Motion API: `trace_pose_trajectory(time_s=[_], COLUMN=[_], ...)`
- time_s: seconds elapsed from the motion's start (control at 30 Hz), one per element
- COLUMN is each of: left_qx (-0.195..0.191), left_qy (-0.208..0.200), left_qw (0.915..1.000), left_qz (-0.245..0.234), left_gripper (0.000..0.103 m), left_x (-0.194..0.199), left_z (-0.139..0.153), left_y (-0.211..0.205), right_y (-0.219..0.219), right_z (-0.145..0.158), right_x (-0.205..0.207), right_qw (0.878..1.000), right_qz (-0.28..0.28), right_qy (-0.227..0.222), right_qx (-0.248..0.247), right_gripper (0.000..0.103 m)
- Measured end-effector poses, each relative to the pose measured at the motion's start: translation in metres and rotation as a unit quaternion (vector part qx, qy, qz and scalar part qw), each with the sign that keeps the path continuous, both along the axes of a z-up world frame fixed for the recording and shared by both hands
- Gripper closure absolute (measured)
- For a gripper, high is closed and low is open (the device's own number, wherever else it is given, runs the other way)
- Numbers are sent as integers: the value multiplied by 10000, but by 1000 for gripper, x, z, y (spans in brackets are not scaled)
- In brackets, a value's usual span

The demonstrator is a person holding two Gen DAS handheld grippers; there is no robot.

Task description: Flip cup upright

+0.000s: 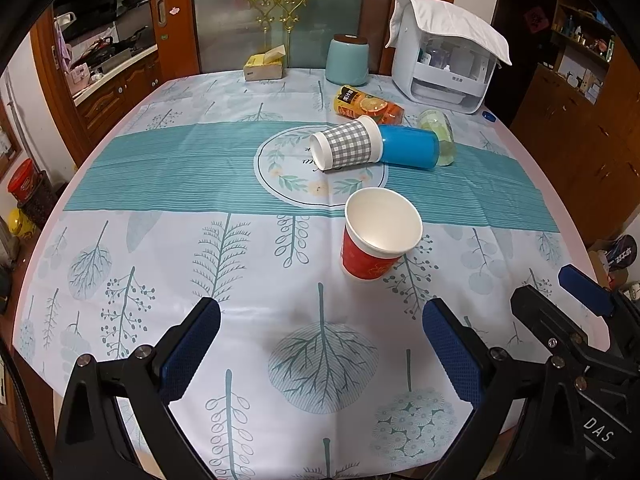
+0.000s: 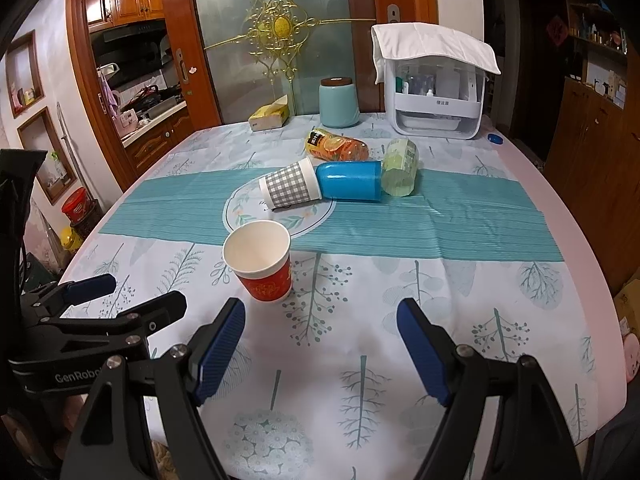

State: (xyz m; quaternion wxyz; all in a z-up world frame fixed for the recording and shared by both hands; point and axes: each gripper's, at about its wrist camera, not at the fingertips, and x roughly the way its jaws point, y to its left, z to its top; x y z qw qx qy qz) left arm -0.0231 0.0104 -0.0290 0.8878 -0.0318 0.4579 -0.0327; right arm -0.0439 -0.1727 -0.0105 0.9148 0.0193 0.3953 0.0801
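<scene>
The red paper cup (image 1: pixel 378 236) stands upright on the tablecloth (image 1: pixel 160 248), mouth up, just on the near side of the teal striped band. It sits ahead of the left gripper (image 1: pixel 320 344) and a little to the right of its centre line, apart from both blue pads, nothing between them. From the right gripper (image 2: pixel 320 344) the same red paper cup (image 2: pixel 262 264) stands ahead and to the left, near the tip of its left finger but not touching it. Both grippers are spread wide and hold nothing, hovering low over the near part of the table, side by side, fingers pointing toward the far end. Farther back, on the round printed medallion, a grey checked cup (image 1: pixel 346 148) lies on its side with its mouth toward the left, its base against a blue cup (image 1: pixel 408 146) that also lies down. Beside these lie an orange juice bottle (image 1: pixel 368 105) and a pale green bottle (image 1: pixel 438 136).
</scene>
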Motion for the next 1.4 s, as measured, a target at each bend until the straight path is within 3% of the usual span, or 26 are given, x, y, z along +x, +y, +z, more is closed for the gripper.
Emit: trace_pose_trajectory(time_s=[1.4], left_qx=[65], left_qy=[-9], left_qw=[10000], left_qz=[9], left_gripper=[3], left_x=[3], left_z=[2], left_y=[4], right_y=[-1], right_z=[-3], right_x=[1], right_qw=[10000], right_qz=[0], right_qy=[31], right_qx=[37], right_gripper=[24])
